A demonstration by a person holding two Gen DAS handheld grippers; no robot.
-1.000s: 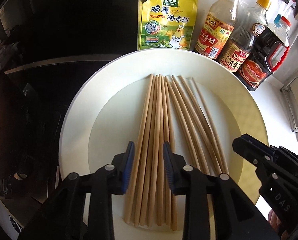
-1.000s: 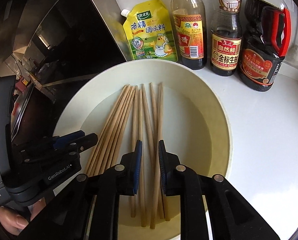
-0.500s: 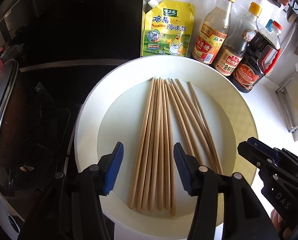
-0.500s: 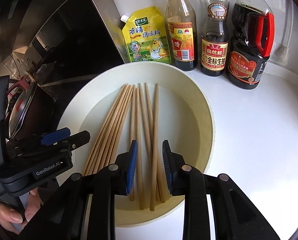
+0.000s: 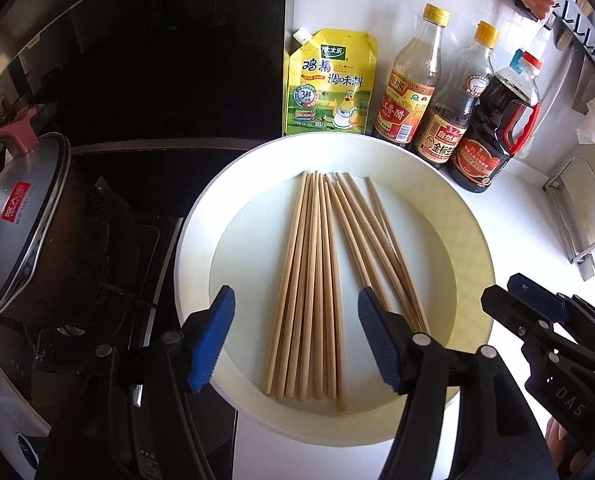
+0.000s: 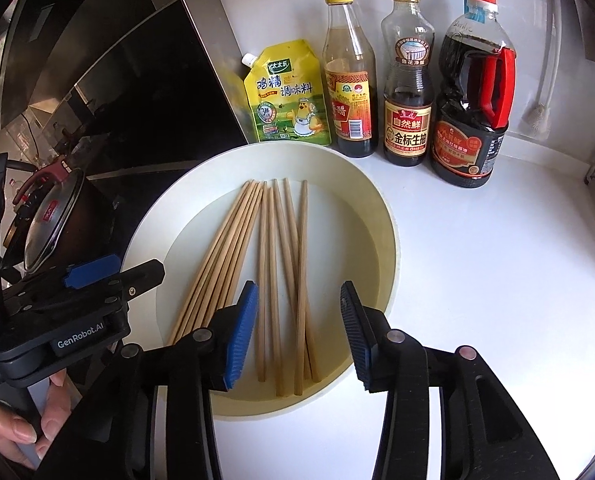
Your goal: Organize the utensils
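Several wooden chopsticks [image 5: 317, 280] lie side by side in a round white plate [image 5: 473, 236] on the counter, in two loose bundles. My left gripper [image 5: 297, 340] is open and empty, held above the near ends of the left bundle. My right gripper [image 6: 301, 336] is open and empty above the near ends of the right bundle [image 6: 293, 272] in the same plate [image 6: 385, 216]. The right gripper's body shows at the left wrist view's right edge [image 5: 557, 336]. The left gripper's body shows at the right wrist view's left side [image 6: 69, 300].
A yellow seasoning pouch [image 5: 331, 84] and three sauce bottles [image 5: 449, 96] stand against the wall behind the plate. A black stove with a lidded pot [image 5: 21, 220] is at the left. A metal rack [image 5: 585, 216] is at the right. White counter [image 6: 497, 260] lies right of the plate.
Both grippers have opened wide, letting go of the chopsticks, and have drawn back and up from the plate. The chopsticks stay lying in the plate.
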